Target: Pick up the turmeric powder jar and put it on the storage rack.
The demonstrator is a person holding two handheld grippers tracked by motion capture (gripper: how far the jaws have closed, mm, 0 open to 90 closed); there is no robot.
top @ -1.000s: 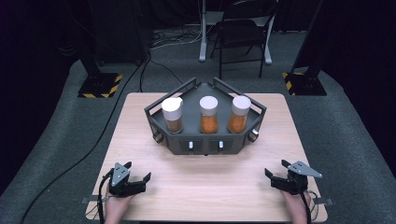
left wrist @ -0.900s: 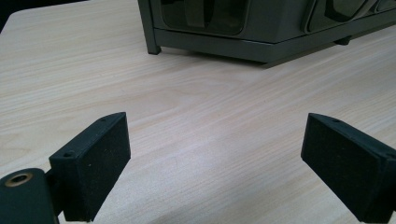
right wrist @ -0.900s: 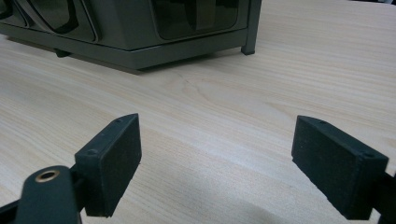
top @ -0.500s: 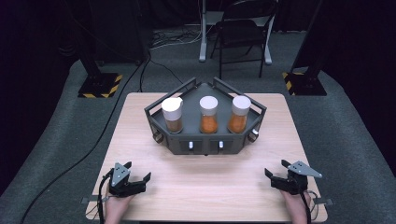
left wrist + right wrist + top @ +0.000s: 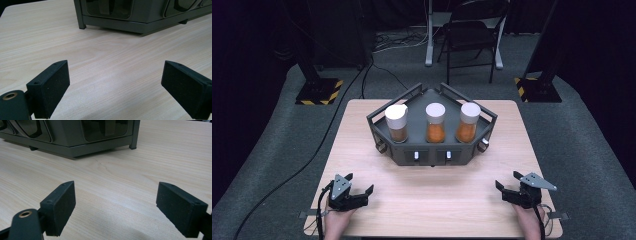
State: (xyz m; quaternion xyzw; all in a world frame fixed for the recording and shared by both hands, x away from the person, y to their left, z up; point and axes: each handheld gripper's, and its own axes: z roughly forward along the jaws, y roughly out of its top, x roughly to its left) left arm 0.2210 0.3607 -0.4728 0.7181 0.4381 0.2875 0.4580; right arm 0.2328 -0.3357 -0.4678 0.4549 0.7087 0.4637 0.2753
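A dark grey angular rack (image 5: 432, 150) stands at the middle of the wooden table (image 5: 437, 192). Three white-capped jars stand upright in it: a left jar (image 5: 397, 122) with brownish contents, a middle jar (image 5: 435, 122) and a right jar (image 5: 468, 122) with orange contents. My left gripper (image 5: 360, 187) rests near the front left corner, open, nothing between its jaws (image 5: 115, 87). My right gripper (image 5: 508, 181) rests near the front right corner, open and empty too (image 5: 116, 207). Both point inward toward the rack (image 5: 140, 15) (image 5: 75, 135).
Bare tabletop lies between the two grippers and in front of the rack. Cables trail from each gripper off the front edge. Beyond the table stand a folding chair (image 5: 472, 35) and stand bases with yellow-black tape (image 5: 319, 92) on grey carpet.
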